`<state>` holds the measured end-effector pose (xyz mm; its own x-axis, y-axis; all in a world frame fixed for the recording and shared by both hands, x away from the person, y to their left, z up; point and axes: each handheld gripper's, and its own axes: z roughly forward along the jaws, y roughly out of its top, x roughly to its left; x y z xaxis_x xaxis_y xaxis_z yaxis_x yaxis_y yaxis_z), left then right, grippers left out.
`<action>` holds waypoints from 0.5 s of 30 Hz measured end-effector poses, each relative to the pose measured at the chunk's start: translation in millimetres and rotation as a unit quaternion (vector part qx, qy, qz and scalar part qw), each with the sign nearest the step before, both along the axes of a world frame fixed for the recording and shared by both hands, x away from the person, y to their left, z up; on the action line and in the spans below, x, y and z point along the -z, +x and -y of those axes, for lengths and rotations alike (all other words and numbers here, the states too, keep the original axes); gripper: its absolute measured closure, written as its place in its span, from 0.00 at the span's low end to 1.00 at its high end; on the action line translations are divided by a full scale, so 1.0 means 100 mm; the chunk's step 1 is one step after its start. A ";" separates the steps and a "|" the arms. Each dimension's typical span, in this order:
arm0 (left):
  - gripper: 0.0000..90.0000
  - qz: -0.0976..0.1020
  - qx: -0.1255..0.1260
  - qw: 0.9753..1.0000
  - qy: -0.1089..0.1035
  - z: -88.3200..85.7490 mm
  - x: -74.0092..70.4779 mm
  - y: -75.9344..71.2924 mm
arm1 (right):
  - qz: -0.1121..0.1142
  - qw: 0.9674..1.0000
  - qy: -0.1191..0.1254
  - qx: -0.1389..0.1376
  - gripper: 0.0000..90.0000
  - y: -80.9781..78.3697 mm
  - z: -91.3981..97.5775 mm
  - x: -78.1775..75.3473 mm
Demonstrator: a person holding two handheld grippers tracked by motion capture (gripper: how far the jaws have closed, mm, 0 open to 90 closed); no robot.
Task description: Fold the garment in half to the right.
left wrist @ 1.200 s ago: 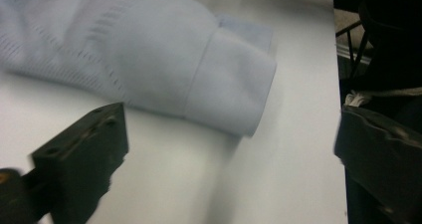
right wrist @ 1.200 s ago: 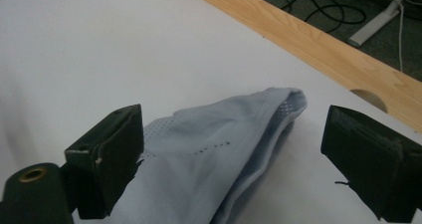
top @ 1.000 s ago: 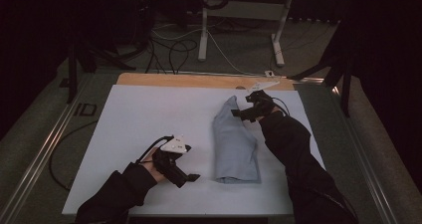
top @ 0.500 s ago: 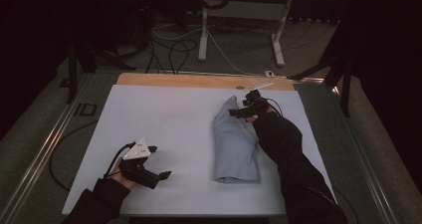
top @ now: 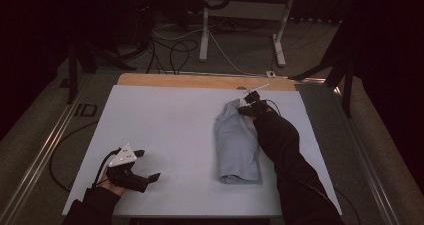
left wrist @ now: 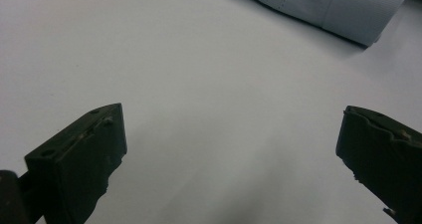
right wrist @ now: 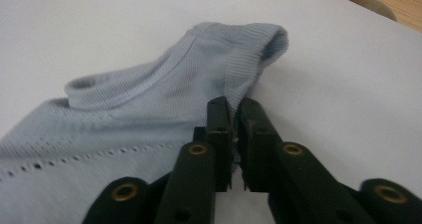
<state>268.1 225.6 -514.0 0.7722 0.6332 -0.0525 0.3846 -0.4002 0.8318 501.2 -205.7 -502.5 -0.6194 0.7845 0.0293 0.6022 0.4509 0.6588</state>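
The left hand-held gripper (top: 142, 170) rests wide open and empty on the bench (top: 170, 130), clear of the work. To its right lies the folded top (top: 237, 142). The right hand-held gripper (right wrist: 235, 115), jaws just closed, pinches its ribbed collar edge, probably to fold it.

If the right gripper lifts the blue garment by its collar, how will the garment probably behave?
The garment looks like thin ribbed knit, so it is probably floppy and would hang and unfold. The right gripper pinches only the collar edge, so the fabric may stretch there. It seems light; it should drag easily over the smooth white table.
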 end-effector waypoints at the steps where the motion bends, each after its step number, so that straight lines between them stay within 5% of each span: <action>1: 0.01 0.003 -0.003 1.000 -0.006 -0.01 0.00 0.00 | 0.003 1.000 -0.002 -0.004 0.95 0.01 -0.01 0.02; 10: 0.01 0.022 -0.013 0.999 -0.024 -0.06 -0.02 0.00 | 0.032 0.999 0.030 -0.028 0.96 0.01 -0.04 0.04; 15: 0.01 0.018 -0.016 1.000 -0.020 -0.06 0.00 0.01 | 0.018 0.999 -0.021 -0.019 0.95 0.07 -0.05 0.18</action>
